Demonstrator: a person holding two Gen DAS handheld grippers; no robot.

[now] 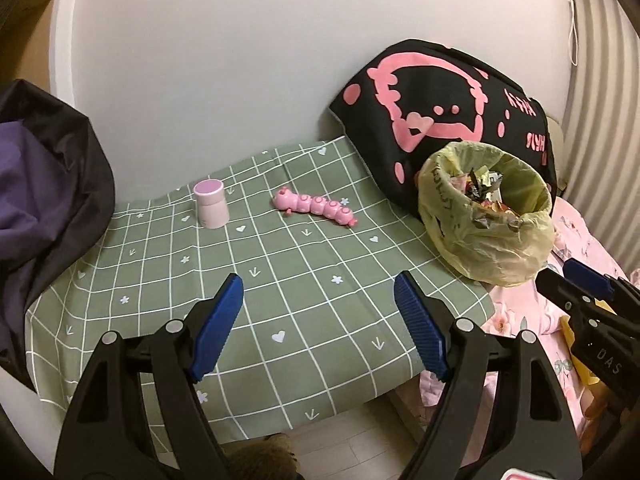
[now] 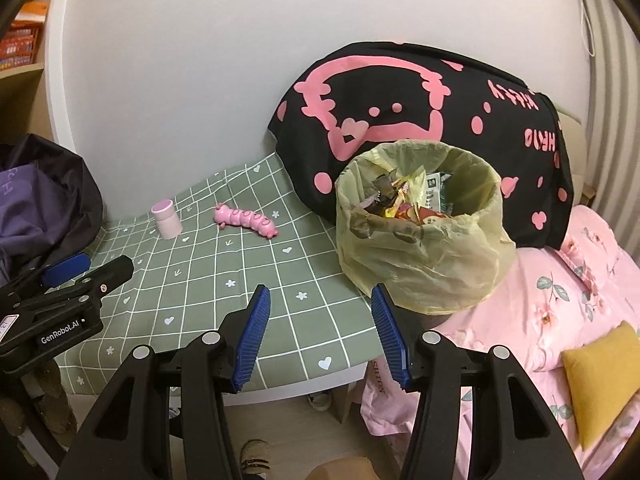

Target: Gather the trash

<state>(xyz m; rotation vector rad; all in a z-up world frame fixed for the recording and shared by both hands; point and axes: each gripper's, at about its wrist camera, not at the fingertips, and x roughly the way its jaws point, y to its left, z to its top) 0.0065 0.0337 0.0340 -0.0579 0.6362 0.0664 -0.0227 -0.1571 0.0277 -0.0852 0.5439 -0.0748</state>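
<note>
Trash bin [image 2: 424, 240], lined with a yellow-green bag and filled with crumpled wrappers [image 2: 404, 204] (foil and coloured paper), stands at the right edge of the desk [image 2: 224, 280], touching the black-and-pink cushion [image 2: 432, 108] behind it and the pink floral bedding [image 2: 568, 304] beside it. Desk covering: green checked cloth. Also on the cloth, well apart from the bin: pink caterpillar toy [image 2: 246, 220]; small pink jar [image 2: 166, 218], upright, near the toy. Dark bag [image 2: 44, 200] at far left. Right hand-held gripper [image 2: 320, 336]: jaws spread wide, nothing between them, just in front of the bin. Left hand-held gripper [image 1: 320, 324]: jaws likewise wide apart, empty, above the cloth.
</note>
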